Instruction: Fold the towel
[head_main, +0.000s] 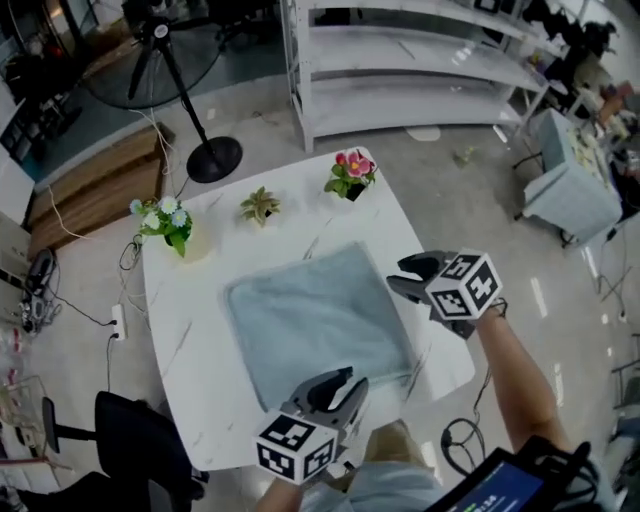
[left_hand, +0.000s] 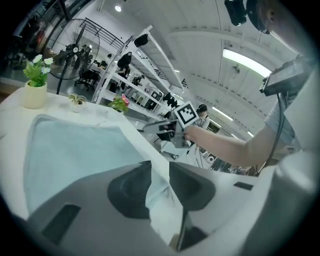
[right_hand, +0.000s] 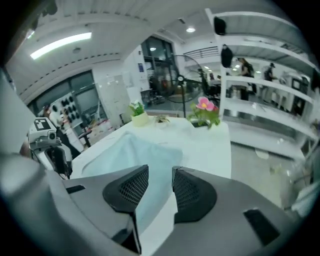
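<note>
The towel already looks folded on the worktop, with left gripper and right gripper at its edges, jaws apart and empty.

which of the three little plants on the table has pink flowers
The far-right plant in the head view has pink blooms. The left plant has white flowers; the middle plant shows only leaves.

1 pale blue-grey towel lies flat on the white table, spread as a smooth, roughly square shape with all 4 corners down. It sits slightly askew to the table's edges. Its near edge lies close to the table's front edge.
</note>
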